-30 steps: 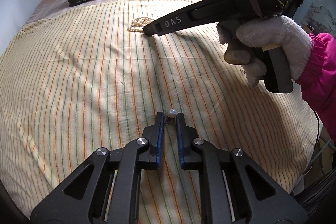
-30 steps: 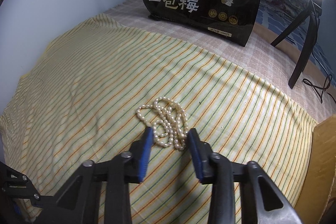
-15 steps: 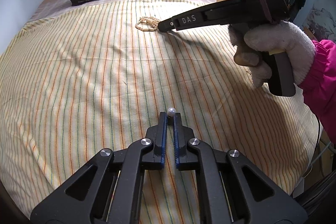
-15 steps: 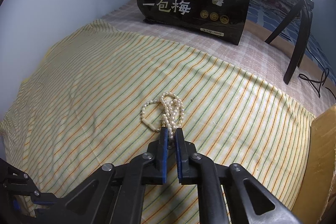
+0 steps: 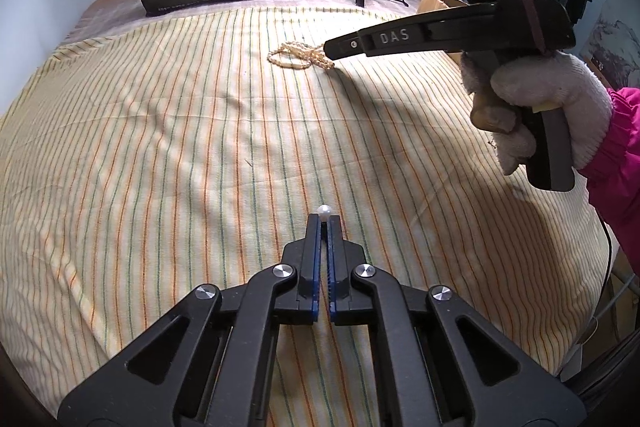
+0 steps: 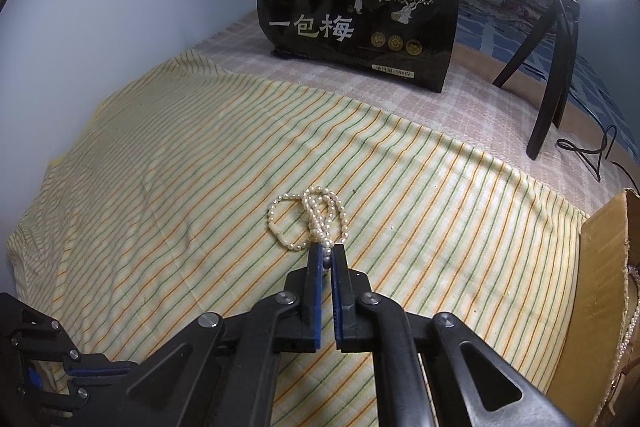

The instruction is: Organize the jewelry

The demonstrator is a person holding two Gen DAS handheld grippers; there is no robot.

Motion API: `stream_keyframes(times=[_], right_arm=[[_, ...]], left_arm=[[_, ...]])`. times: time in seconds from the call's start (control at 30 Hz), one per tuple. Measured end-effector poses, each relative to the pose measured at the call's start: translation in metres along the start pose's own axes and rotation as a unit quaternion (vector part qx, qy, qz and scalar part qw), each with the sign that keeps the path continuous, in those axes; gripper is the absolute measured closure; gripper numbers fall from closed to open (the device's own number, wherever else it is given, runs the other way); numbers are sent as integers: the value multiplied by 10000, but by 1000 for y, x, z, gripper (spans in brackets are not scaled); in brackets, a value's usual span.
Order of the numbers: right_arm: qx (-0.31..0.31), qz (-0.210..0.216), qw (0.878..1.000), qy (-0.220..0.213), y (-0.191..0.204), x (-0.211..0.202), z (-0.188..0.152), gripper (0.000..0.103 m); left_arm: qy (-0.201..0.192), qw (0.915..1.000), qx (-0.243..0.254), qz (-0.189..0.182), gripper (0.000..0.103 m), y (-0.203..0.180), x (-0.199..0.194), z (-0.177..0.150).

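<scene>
A small white pearl stud [image 5: 324, 209] sticks up at the tips of my left gripper [image 5: 324, 221], which is shut on the part below the pearl, low over the striped cloth [image 5: 160, 147]. Farther back lies a heap of pearl necklace [image 5: 296, 54]. My right gripper [image 5: 332, 49], held by a hand in a white glove [image 5: 552, 95], reaches down to its near end. In the right wrist view, the right gripper [image 6: 327, 251] is shut on a strand of the necklace [image 6: 316, 215], and the other loops rest on the cloth [image 6: 160, 187].
A black snack bag [image 6: 360, 15] stands at the back of the bed. Black tripod legs [image 6: 556, 67] and a cable [image 6: 592, 155] are at the back right. An open cardboard box [image 6: 604, 267] borders the cloth on the right. A wall runs along the left.
Both grippers have closed: the left on the pearl stud, the right from wide apart onto a necklace strand. The right gripper also shifted slightly towards the heap.
</scene>
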State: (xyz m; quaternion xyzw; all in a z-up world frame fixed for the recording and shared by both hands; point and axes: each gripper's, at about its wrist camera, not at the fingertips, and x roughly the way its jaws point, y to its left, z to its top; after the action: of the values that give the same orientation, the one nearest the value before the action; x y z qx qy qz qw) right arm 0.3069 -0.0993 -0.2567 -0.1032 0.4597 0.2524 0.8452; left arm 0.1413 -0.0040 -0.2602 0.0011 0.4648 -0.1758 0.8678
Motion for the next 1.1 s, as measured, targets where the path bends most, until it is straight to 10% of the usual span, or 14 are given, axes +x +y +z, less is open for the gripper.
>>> stream_keyframes(times=[0.3,0.43,0.83,0.97,1.1], right_arm=[[-19,137,9999,-76,-1,-7,-1,101],[10,54,10000,-41,-2,-3,-2,58],[349,194,9992,75,-14,13,-1,57],[323,189,9993,77,-14,14,0,56],[315,162,9994,66,-15,15,1,56]], left_arm=[[-22,9999,137,45,103,-4,1,-1],[48,9999,34,121,103,0,3,-1],[128,9994,44,313,94,5,12,8],[77,9998,53,159,63,5,10,10],[-44,9995,168,261,57,1,10,11]])
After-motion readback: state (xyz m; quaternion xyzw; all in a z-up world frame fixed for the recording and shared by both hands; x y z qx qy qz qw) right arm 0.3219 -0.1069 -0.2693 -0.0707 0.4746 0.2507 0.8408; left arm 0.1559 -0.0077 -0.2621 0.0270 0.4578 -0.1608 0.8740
